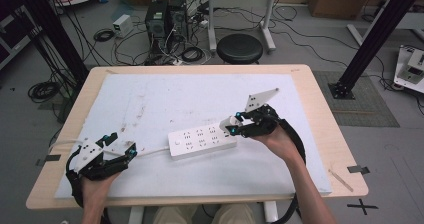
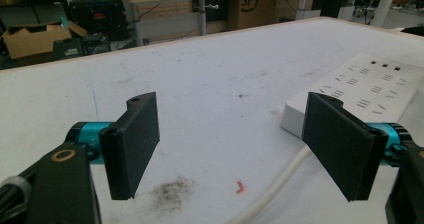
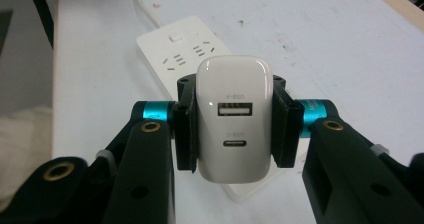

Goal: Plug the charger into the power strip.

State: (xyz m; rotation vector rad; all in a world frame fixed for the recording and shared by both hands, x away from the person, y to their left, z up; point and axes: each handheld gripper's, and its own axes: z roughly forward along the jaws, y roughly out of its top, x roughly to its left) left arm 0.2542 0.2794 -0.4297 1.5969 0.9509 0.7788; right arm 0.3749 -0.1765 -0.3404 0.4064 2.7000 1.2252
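Down at the near left corner of the table (image 1: 310, 84), the left gripper (image 1: 117, 151) sits with jaws spread wide, nothing in them, cord (image 2: 280, 179) running between. Further in, the right gripper (image 1: 234, 126) is clamped on a white USB charger (image 3: 233, 119), held just over the power strip (image 1: 200, 140) mid-table.

We note: power strip (image 1: 202, 141) mid-table (image 1: 310, 84) | charger (image 1: 231, 122) over its right end | cord (image 1: 150, 153) running left.
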